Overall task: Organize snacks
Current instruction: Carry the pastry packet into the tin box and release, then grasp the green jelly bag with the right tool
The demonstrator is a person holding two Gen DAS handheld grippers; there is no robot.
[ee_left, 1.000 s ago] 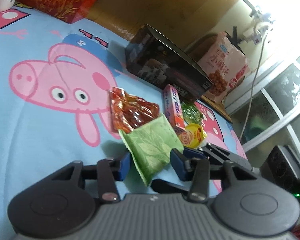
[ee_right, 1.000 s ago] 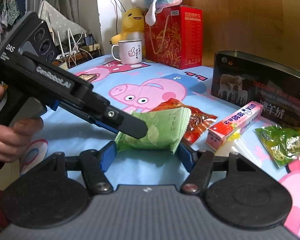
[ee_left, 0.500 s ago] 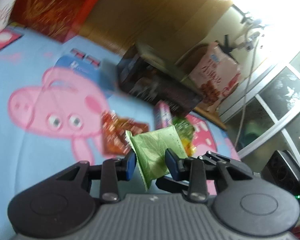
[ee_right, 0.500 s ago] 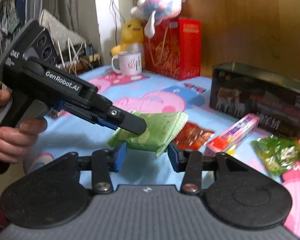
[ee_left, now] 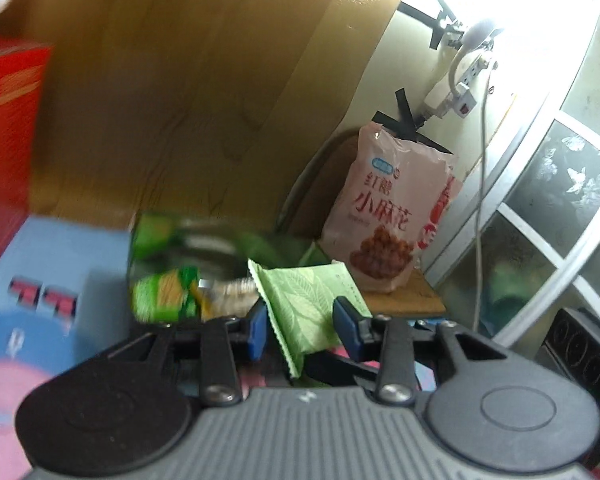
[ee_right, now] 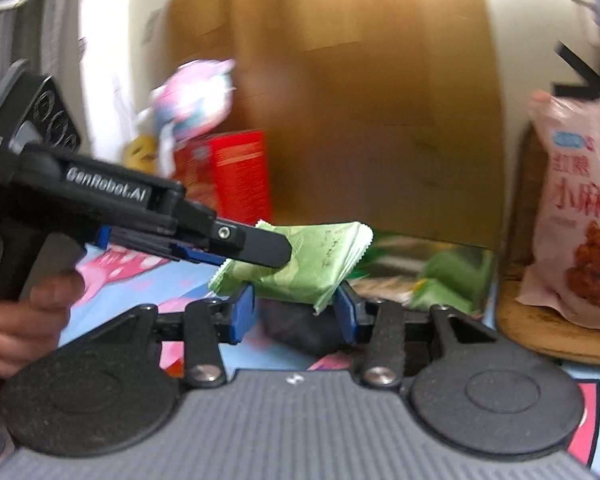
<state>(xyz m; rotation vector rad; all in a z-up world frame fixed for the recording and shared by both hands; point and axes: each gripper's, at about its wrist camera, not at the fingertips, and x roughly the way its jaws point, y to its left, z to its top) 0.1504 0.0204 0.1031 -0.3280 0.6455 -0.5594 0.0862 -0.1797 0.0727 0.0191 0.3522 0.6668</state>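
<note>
Though smeared by motion blur, shows a flat green snack packet (ee_left: 308, 312) with a leaf print, held in the air above a blue cartoon-print cloth (ee_left: 60, 256). Grasped at once by both claws.

Left claw (ee_left: 302, 330): clenched on the packet, blue pads pressing its two broad faces, crimped edge pointing down toward the camera. Seen from the right wrist as a black finger clamped over the packet's top face, with a person's hand (ee_right: 16, 320) wrapped round the handle.

Right claw (ee_right: 296, 314): jaws just been closing, packet between them, blue pads now appearing to press on its two lower corners. Probably gripped from both sides to keep the light, slippery wrapper level and steady while carried, or to pass it from one claw to the other; cannot tell which.

Just beyond the packet, shows an open container (ee_right: 404, 258), badly blurred, with more green packets (ee_left: 164, 296) already lying inside. Likely the destination, judging by the matching snacks gathered there. Not yet over the opening, so far as can be told.

Further right, shows a large pink snack bag (ee_left: 392, 224) standing upright on a wooden board against the wall, apart from the rest. To the left, a red box (ee_right: 236, 176) and a pink plush toy (ee_right: 192, 96), both blurred, well clear of the claws.
</note>
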